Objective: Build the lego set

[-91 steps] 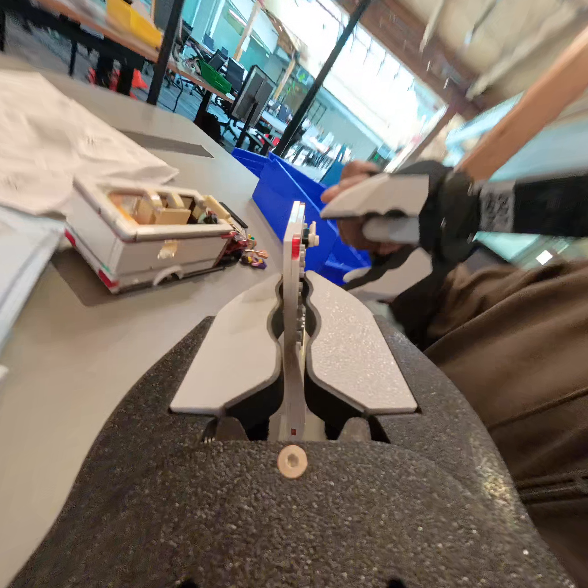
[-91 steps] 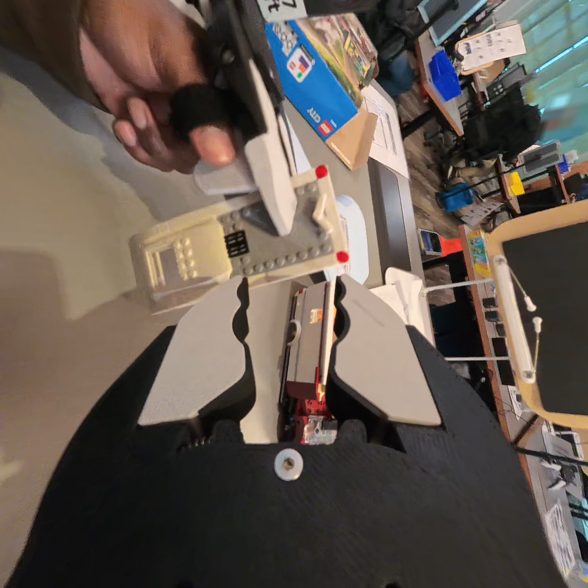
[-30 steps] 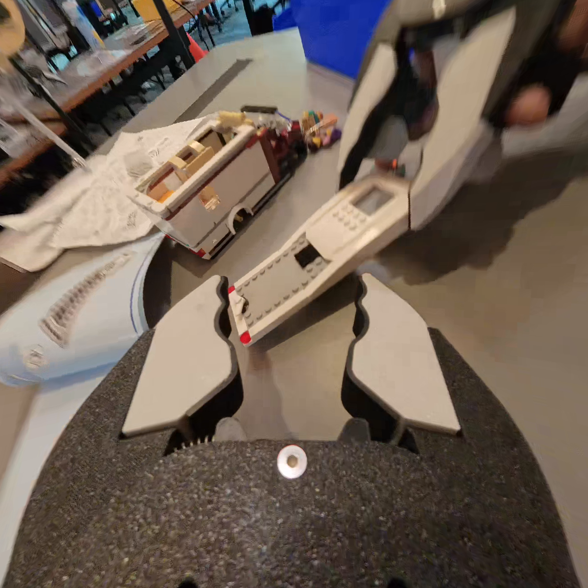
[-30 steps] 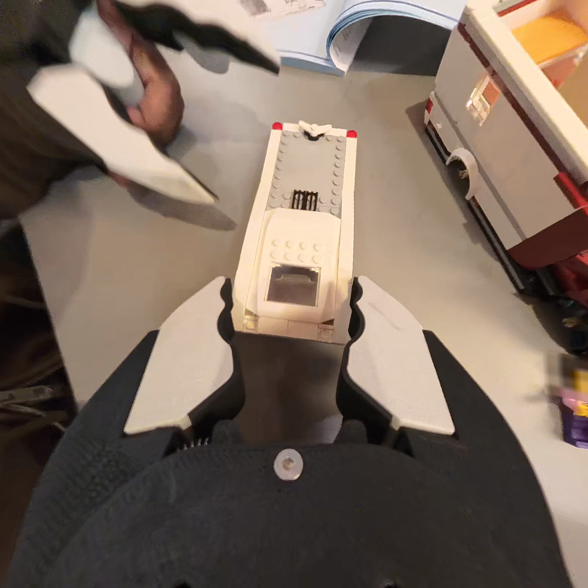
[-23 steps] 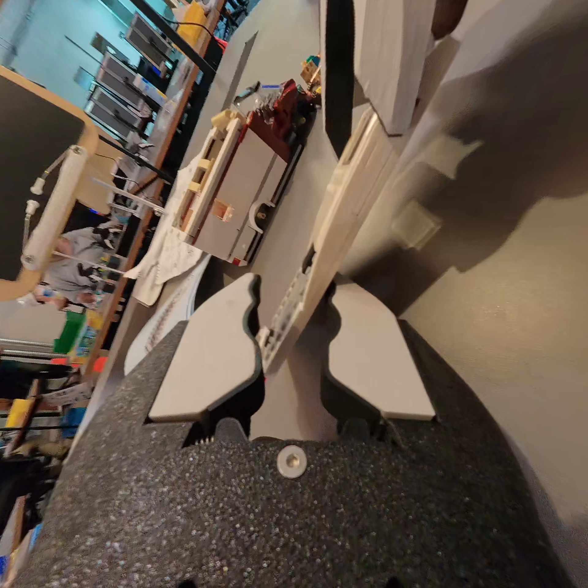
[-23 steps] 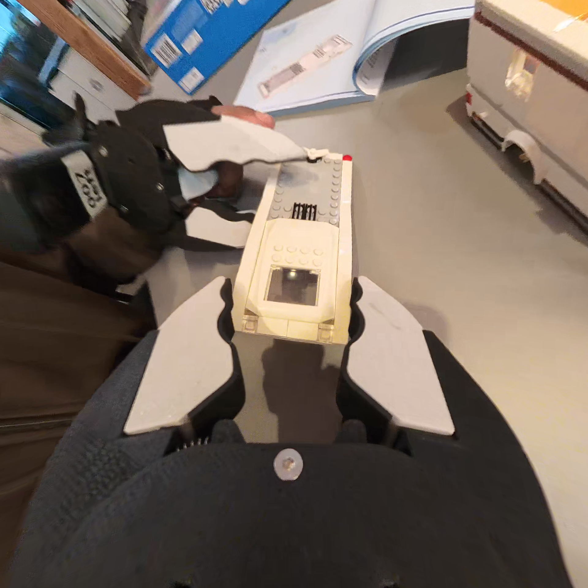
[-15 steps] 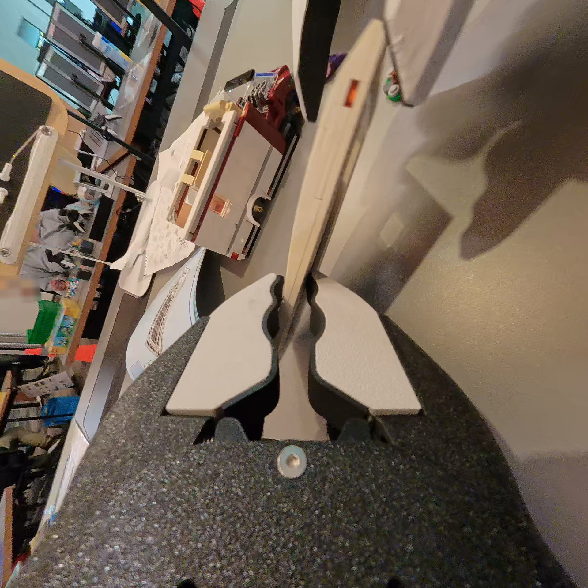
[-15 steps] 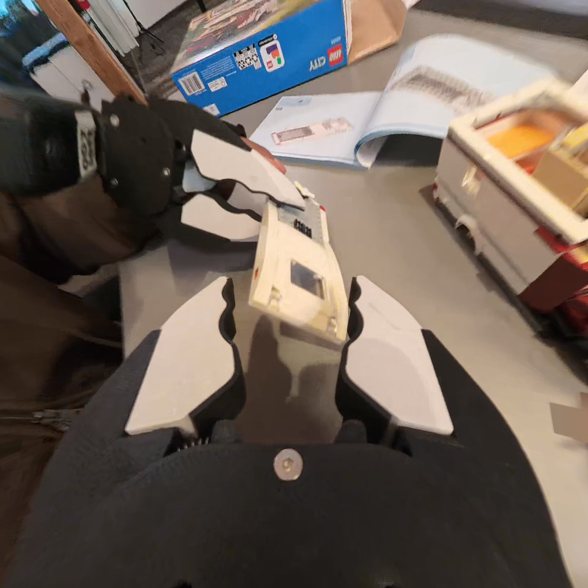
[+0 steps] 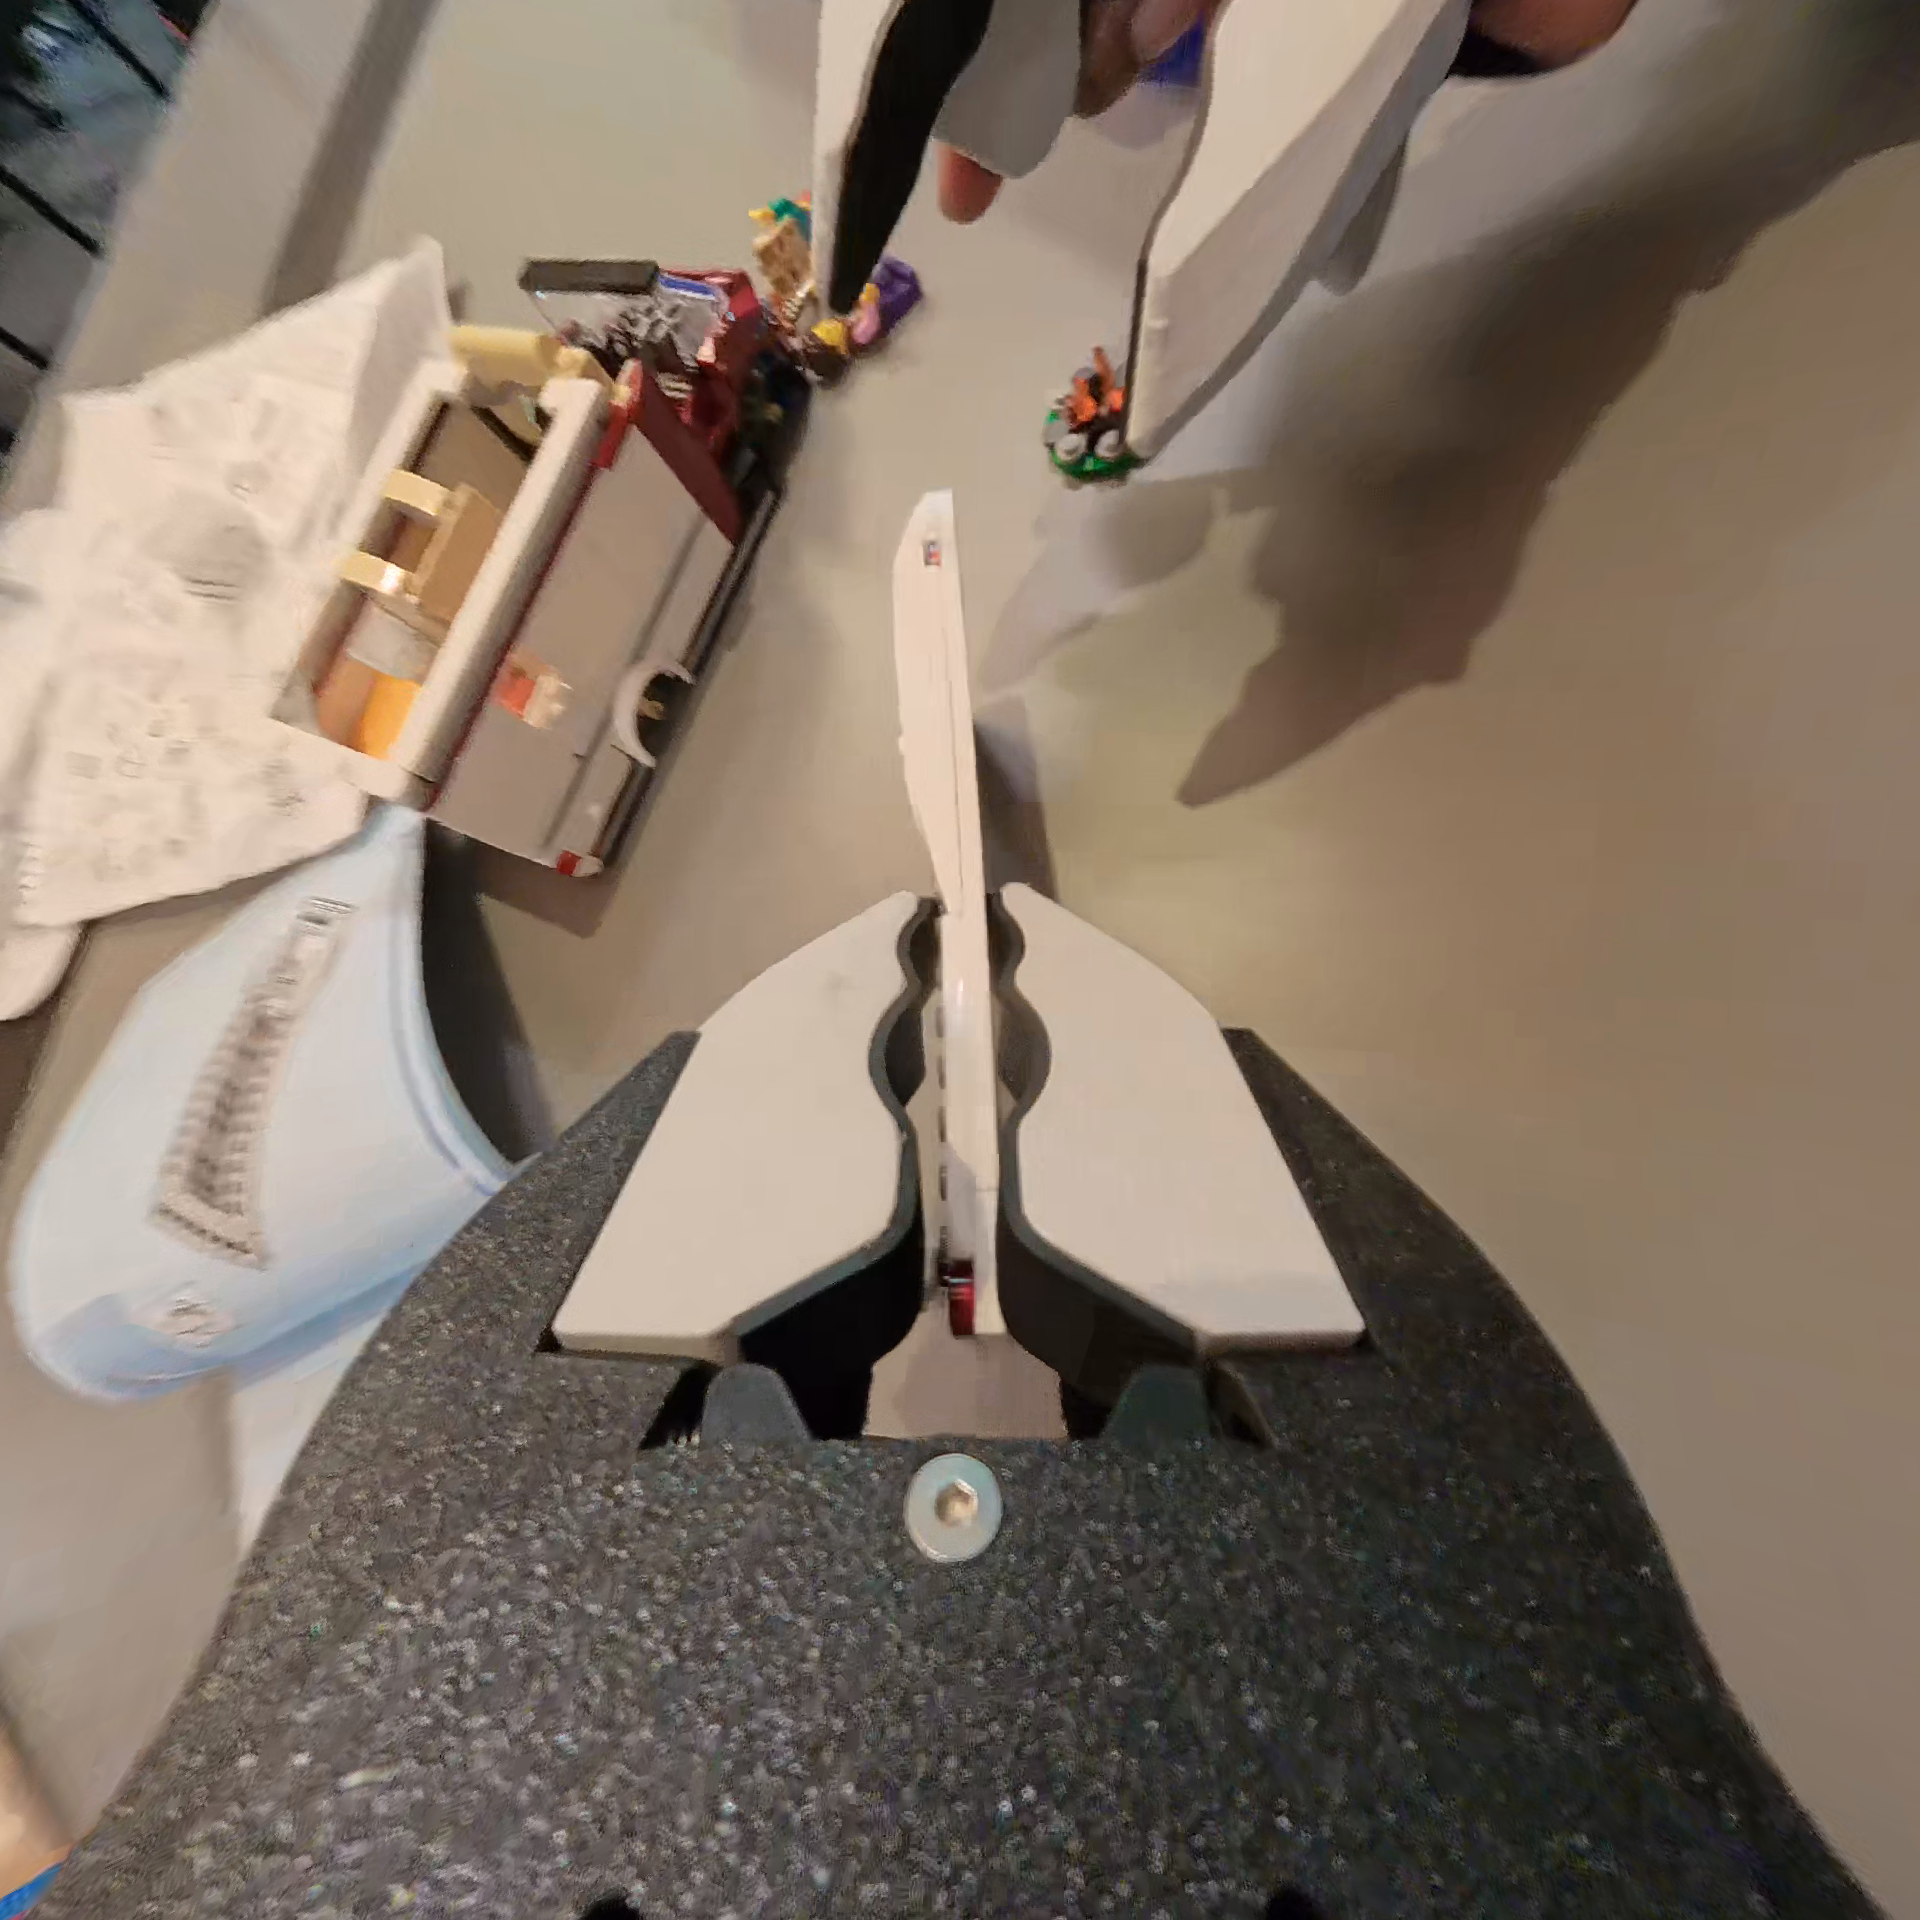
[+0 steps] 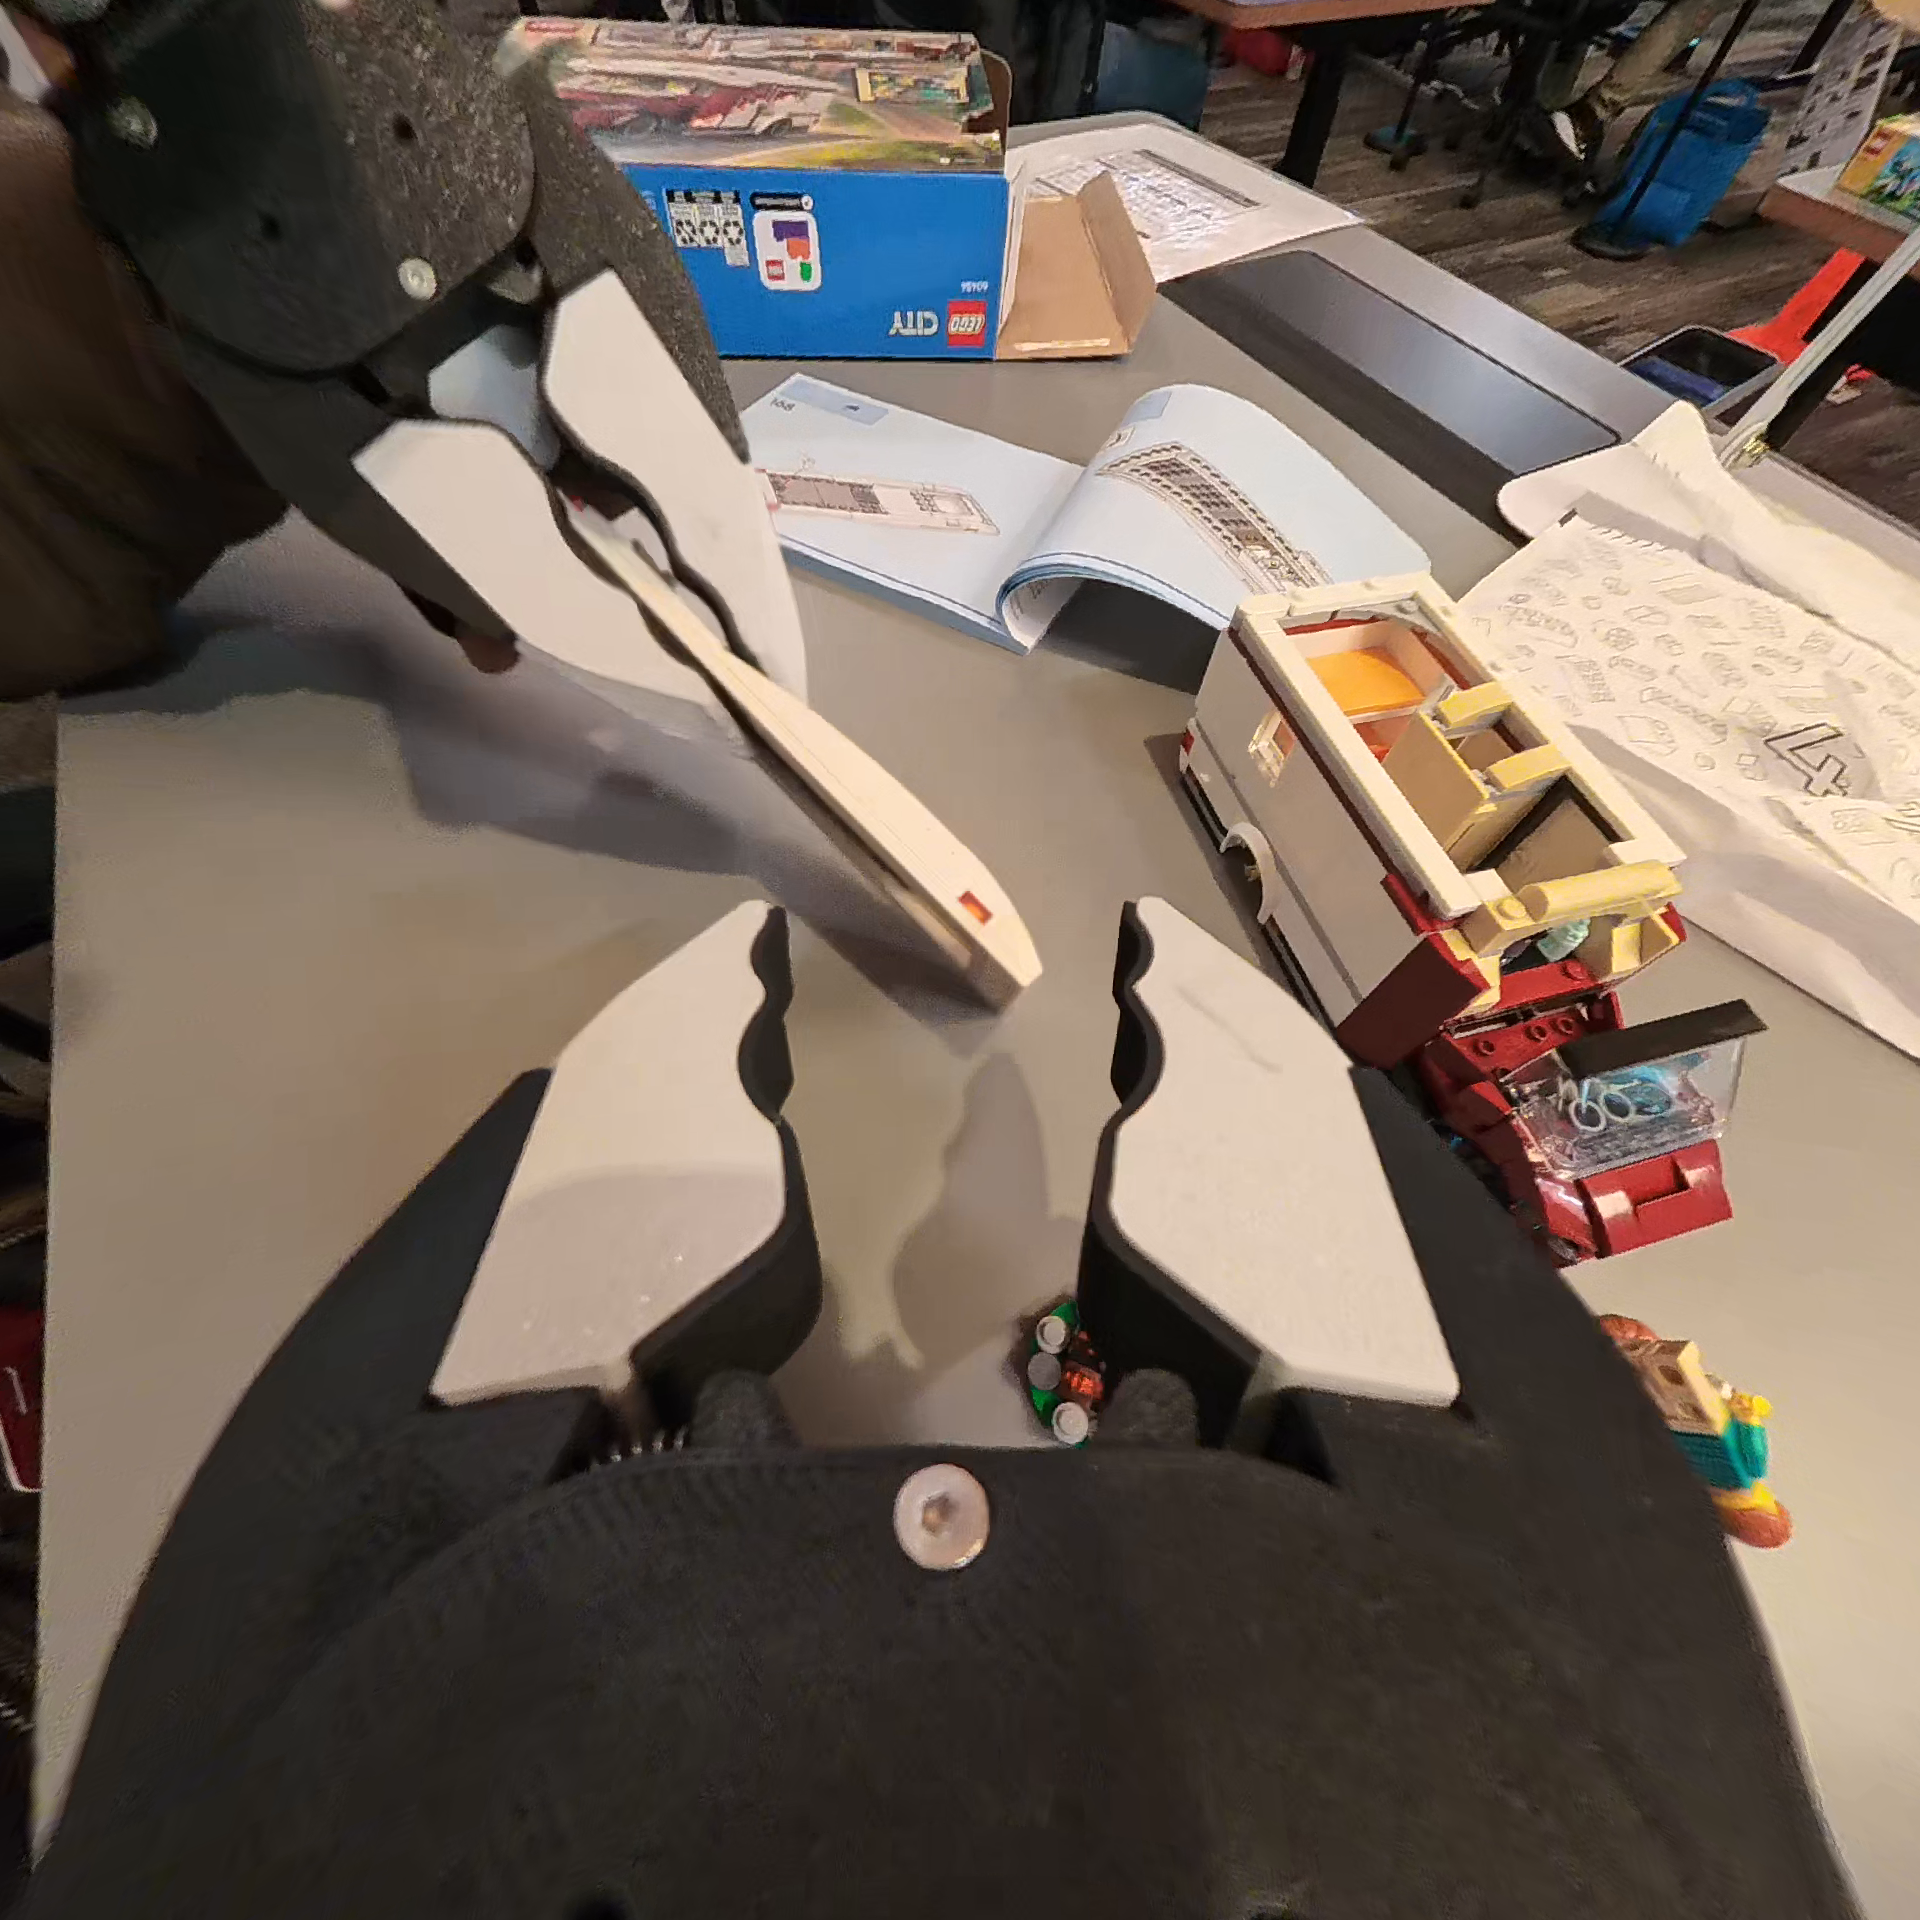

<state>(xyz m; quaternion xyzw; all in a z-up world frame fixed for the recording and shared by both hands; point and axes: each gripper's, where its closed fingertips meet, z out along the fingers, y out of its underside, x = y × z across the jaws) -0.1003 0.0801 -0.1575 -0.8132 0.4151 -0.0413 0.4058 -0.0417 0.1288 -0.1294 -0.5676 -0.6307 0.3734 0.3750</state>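
White brick-built roof panel (image 9: 940, 727) clamped edgewise between left gripper (image 9: 961, 920) fingers; right gripper (image 10: 951, 925) fingers apart, bare, just beyond panel's free end, above grey surface (image 10: 312, 935).

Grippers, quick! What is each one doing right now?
Left gripper: closed on the white brick roof panel, held on edge.
Right gripper: open, holding nothing.

Open-plan office or lab: long worktables (image 10: 1382, 343), office chairs (image 10: 1496, 94), carpet floor.
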